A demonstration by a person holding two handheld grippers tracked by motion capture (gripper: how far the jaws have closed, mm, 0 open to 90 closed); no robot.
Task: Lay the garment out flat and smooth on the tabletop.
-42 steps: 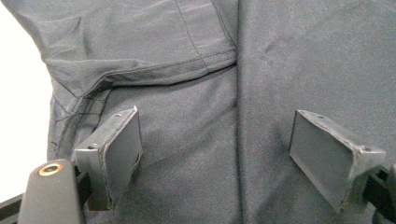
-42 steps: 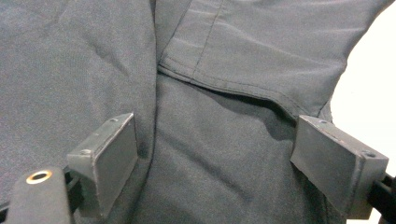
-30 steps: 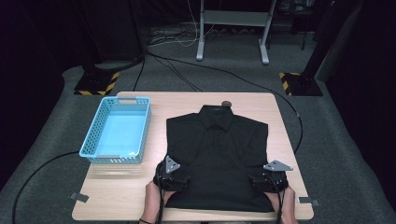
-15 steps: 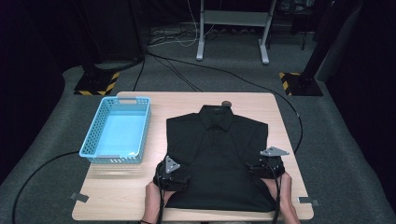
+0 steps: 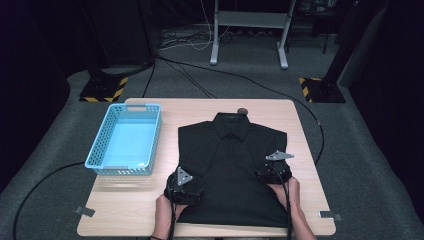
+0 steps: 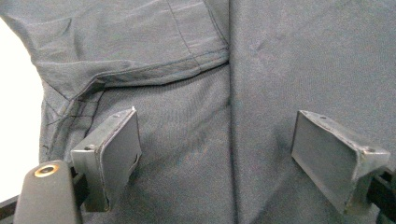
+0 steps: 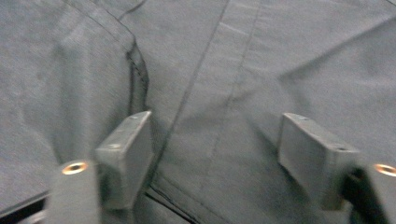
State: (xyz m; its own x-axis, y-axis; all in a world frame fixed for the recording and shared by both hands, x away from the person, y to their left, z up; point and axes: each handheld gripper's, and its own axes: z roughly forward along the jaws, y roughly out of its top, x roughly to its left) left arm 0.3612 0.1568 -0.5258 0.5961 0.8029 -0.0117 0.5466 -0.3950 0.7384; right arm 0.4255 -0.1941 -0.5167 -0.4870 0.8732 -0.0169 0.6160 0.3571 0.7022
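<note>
I work in a dark lab: around my bench (image 5: pixel 310 150) lie grey carpet, floor cables (image 5: pixel 200 82) and hazard-striped stand bases (image 5: pixel 102 90).

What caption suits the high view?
Two hand-held grippers, left and right, over a black shirt beside a blue basket.

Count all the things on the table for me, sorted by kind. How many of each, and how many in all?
Shirts: 1, the black shirt lying flat
Baskets: 1, the blue basket
Grippers: 2, the left gripper and the right gripper, both on the shirt
Total: 4
</note>
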